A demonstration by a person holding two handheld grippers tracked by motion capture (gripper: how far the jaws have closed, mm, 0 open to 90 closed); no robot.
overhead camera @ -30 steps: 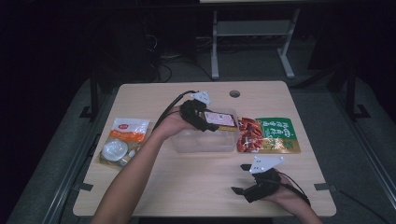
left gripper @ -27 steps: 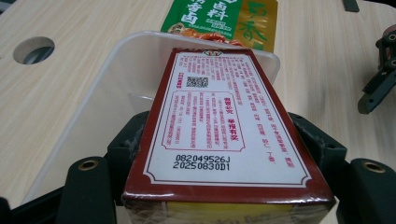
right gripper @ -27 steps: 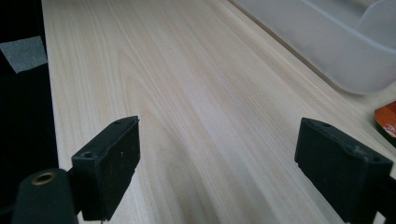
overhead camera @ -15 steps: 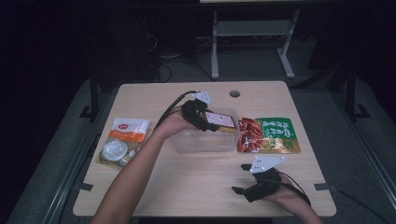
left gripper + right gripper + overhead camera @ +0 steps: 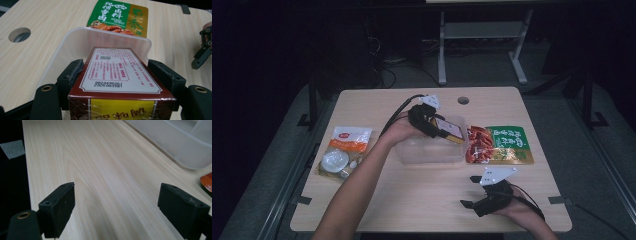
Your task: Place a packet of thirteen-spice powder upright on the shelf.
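My left gripper (image 5: 439, 127) is shut on a dark red box (image 5: 450, 131) with a white printed label, holding it tilted over the clear plastic container (image 5: 427, 152) at the table's middle. In the left gripper view both black pads press the sides of the box (image 5: 117, 72), and the container's rim (image 5: 82, 37) curves just beyond it. My right gripper (image 5: 468, 190) rests low near the front right edge of the table. Its jaws stand wide open in the right gripper view (image 5: 117, 195), with bare wood between them.
A green snack packet (image 5: 504, 145) with red contents lies right of the container. An orange and white packet (image 5: 343, 150) lies at the table's left. A round cable hole (image 5: 463, 100) sits at the back edge. The container's corner (image 5: 180, 142) is far ahead of the right jaws.
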